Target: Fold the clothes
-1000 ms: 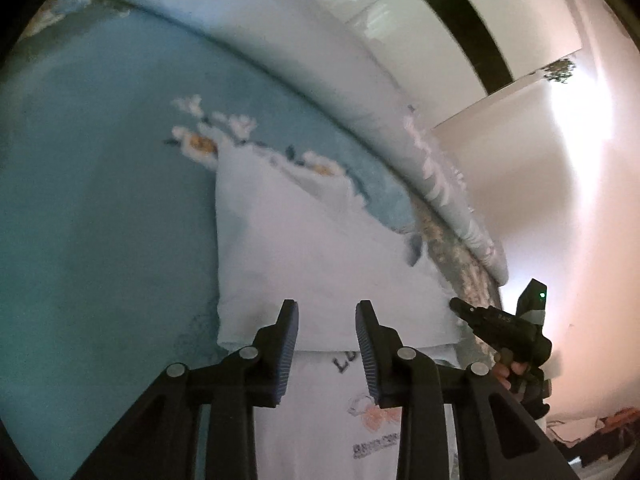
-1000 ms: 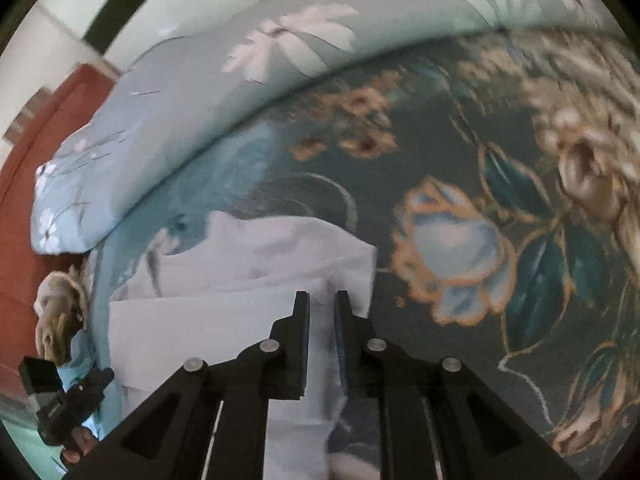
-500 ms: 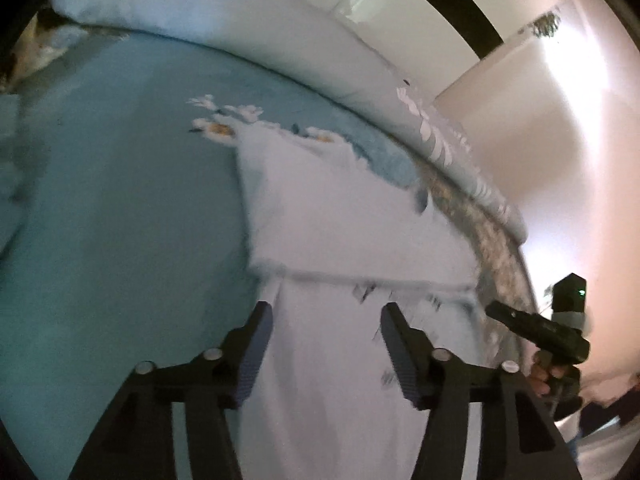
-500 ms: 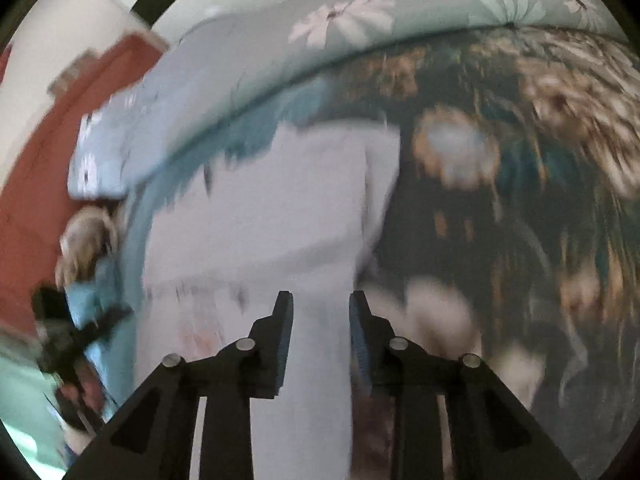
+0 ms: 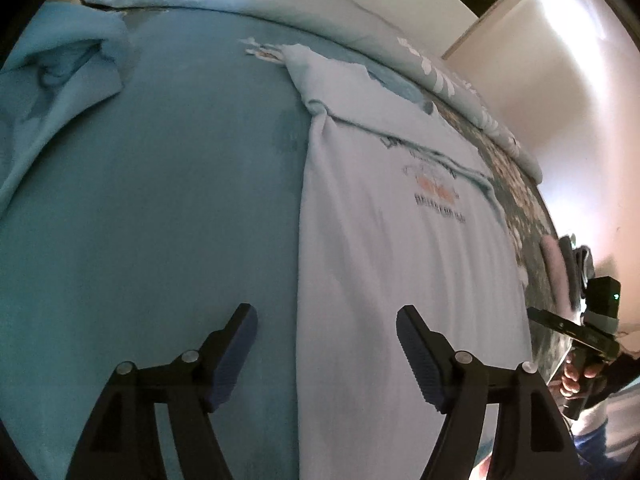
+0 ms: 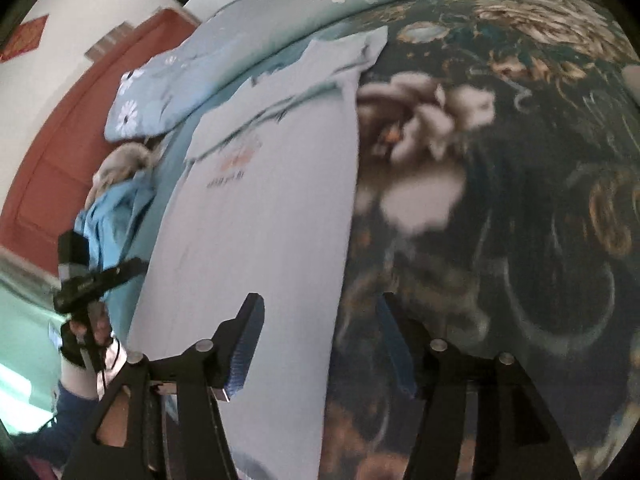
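A crumpled light-blue cloth (image 5: pixel 60 76) lies at the far left of the teal bedsheet (image 5: pixel 160 200); the floral duvet (image 6: pixel 500 200) flanks the long white printed T-shirt (image 5: pixel 380 240), spread flat; left gripper (image 5: pixel 326 348) and right gripper (image 6: pixel 320 336) tilt downward over its edges, jaws opening, holding nothing.

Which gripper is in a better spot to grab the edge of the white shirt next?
Probably the left gripper: its opening jaws straddle the white shirt's long edge on the blue sheet. The right gripper straddles the other edge, but that view is blurry.
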Action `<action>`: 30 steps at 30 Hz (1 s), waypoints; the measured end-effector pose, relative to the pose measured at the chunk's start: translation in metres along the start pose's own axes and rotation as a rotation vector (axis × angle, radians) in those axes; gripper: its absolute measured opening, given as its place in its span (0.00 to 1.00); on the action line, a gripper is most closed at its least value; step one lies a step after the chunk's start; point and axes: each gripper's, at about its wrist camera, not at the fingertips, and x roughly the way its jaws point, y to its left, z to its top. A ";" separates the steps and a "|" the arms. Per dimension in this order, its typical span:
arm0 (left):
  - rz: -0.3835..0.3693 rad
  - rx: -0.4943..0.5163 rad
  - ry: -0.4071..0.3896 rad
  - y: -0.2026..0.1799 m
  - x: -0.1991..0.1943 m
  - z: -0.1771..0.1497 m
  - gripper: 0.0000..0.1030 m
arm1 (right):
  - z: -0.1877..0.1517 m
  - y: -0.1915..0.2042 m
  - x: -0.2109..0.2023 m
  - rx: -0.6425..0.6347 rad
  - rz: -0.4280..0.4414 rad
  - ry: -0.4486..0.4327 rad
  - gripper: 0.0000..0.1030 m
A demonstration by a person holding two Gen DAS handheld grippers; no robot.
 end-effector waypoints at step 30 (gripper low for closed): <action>-0.225 -0.142 0.096 0.009 -0.033 -0.081 0.72 | -0.098 -0.011 -0.010 0.158 0.301 0.001 0.45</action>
